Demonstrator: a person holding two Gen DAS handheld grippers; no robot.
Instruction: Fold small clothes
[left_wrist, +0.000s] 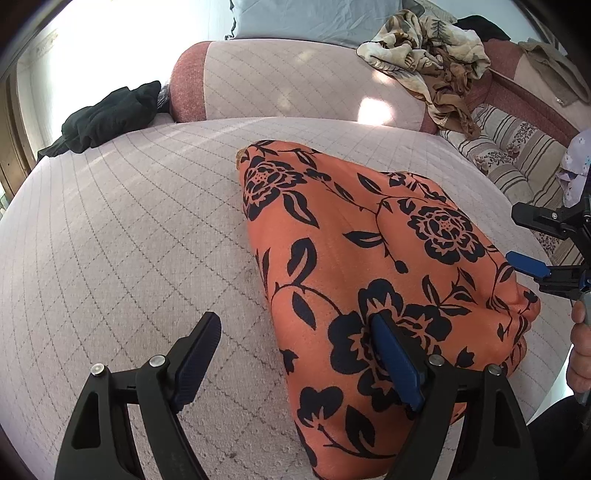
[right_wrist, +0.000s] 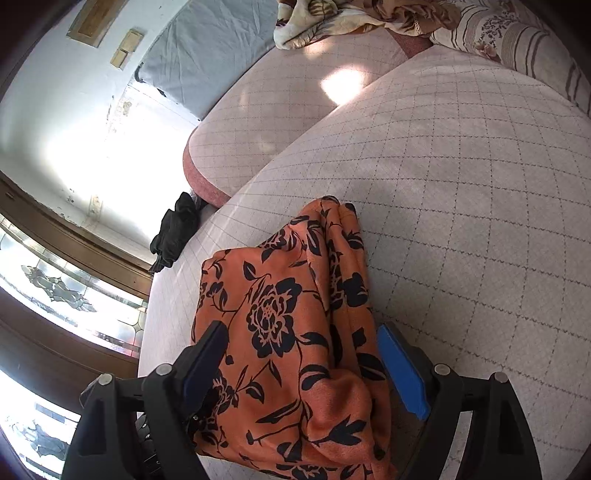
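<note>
I'm seeing a black garment (left_wrist: 110, 116) lying at the quilted cover's (left_wrist: 129, 229) edge, a floral blanket (left_wrist: 424, 48) sitting crumpled behind.

the orange cloth (left_wrist: 369, 277) ran off the bottom edge in both views, the right gripper (left_wrist: 546, 243) was cut by the left view's right edge with only part of a hand (left_wrist: 581, 354) showing, and the window (left_wrist: 55, 66) was blown out white.

Quilted pink bed (left_wrist: 129, 229): folded orange floral garment (left_wrist: 369, 258) centre, black garment (left_wrist: 110, 114) at far edge.
</note>
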